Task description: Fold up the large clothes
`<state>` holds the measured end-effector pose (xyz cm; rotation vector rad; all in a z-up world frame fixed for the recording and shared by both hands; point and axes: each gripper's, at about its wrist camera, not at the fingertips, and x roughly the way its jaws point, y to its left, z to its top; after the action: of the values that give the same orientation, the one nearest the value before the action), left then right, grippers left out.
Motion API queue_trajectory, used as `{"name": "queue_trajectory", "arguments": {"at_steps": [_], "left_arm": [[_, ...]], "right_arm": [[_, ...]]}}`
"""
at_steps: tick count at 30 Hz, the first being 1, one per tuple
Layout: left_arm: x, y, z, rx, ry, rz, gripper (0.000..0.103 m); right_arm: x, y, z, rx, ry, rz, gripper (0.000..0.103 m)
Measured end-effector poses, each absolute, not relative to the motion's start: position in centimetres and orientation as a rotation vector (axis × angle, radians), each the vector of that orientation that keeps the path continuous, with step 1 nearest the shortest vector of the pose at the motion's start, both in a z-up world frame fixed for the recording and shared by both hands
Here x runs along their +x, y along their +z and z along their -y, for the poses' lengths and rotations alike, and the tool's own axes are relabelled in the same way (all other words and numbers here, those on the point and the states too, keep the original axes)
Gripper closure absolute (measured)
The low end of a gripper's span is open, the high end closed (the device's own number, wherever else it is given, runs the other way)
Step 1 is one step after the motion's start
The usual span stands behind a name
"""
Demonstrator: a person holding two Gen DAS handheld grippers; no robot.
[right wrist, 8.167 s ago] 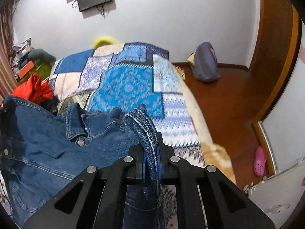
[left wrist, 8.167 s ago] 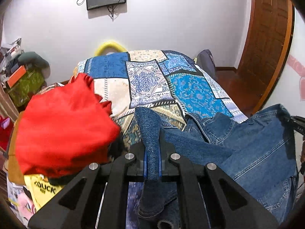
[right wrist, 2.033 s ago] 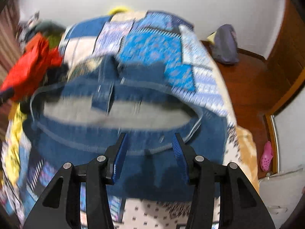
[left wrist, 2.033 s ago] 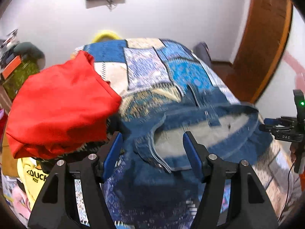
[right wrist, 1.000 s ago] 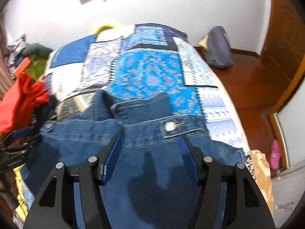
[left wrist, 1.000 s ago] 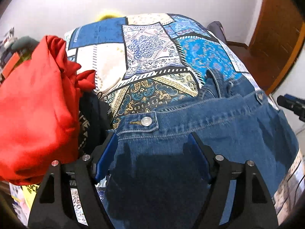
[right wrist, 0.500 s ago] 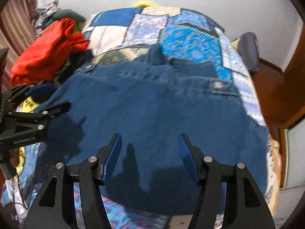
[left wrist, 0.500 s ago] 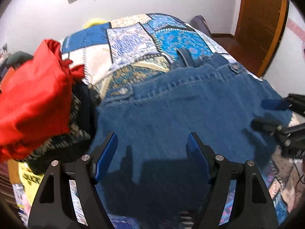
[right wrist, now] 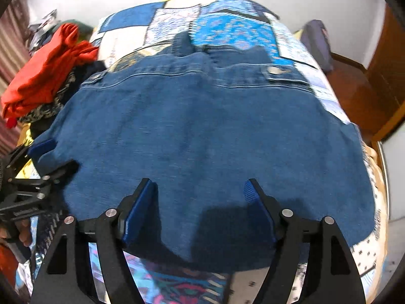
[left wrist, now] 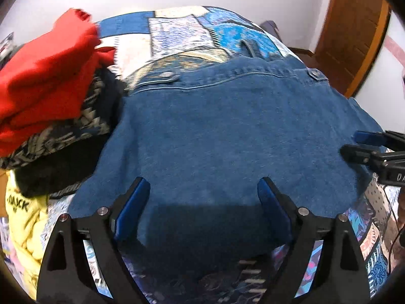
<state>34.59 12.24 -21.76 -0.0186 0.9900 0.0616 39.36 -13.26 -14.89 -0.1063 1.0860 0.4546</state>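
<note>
A blue denim jacket (left wrist: 227,131) lies spread flat on the patchwork bedspread (left wrist: 177,30), back side up, hem with two button tabs at the far side. It also fills the right wrist view (right wrist: 202,131). My left gripper (left wrist: 203,192) is open and empty, hovering over the jacket's near edge. My right gripper (right wrist: 198,190) is open and empty over the same near edge. The right gripper also shows at the right edge of the left wrist view (left wrist: 372,147); the left one shows at the left edge of the right wrist view (right wrist: 38,162).
A pile of clothes sits left of the jacket: a red garment (left wrist: 45,76) on top, dark patterned fabric (left wrist: 63,136) under it, a yellow shirt (left wrist: 22,217) below. A wooden door (left wrist: 354,30) and a grey bag (right wrist: 316,43) are to the right of the bed.
Both grippers let go of the denim jacket and opened. The jacket dropped flat onto the bed, and both grippers drew back toward its near edge.
</note>
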Motion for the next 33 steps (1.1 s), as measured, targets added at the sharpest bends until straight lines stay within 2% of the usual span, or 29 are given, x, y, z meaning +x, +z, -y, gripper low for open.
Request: {"name": "queue_trajectory", "arguments": {"at_steps": [9, 14, 17, 22, 27, 33], "left_arm": [[32.8, -20.9, -14.9, -0.128, 0.111, -0.968, 0.014], [31.3, -20.4, -16.0, -0.217, 0.2, -0.943, 0.014], [30.5, -20.4, -17.3, -0.271, 0.266, -0.947, 0.014], [28.6, -22.3, -20.4, -0.55, 0.242, -1.015, 0.014], [28.4, -23.5, -20.3, -0.73, 0.089, -1.033, 0.015], [30.2, -24.5, -20.6, -0.888, -0.004, -0.987, 0.015]], "right_arm": [[39.3, -14.9, 19.3, -0.034, 0.365, -1.071, 0.033], [38.7, -14.3, 21.6, -0.092, 0.231, -1.027, 0.032], [38.7, -14.5, 23.4, -0.009, 0.235, -1.042, 0.032], [38.4, -14.0, 23.5, 0.013, 0.218, -1.035, 0.032], [38.2, -14.5, 22.7, -0.007, 0.218, -1.036, 0.032], [38.1, -14.5, 21.6, -0.06, 0.236, -1.033, 0.032]]}}
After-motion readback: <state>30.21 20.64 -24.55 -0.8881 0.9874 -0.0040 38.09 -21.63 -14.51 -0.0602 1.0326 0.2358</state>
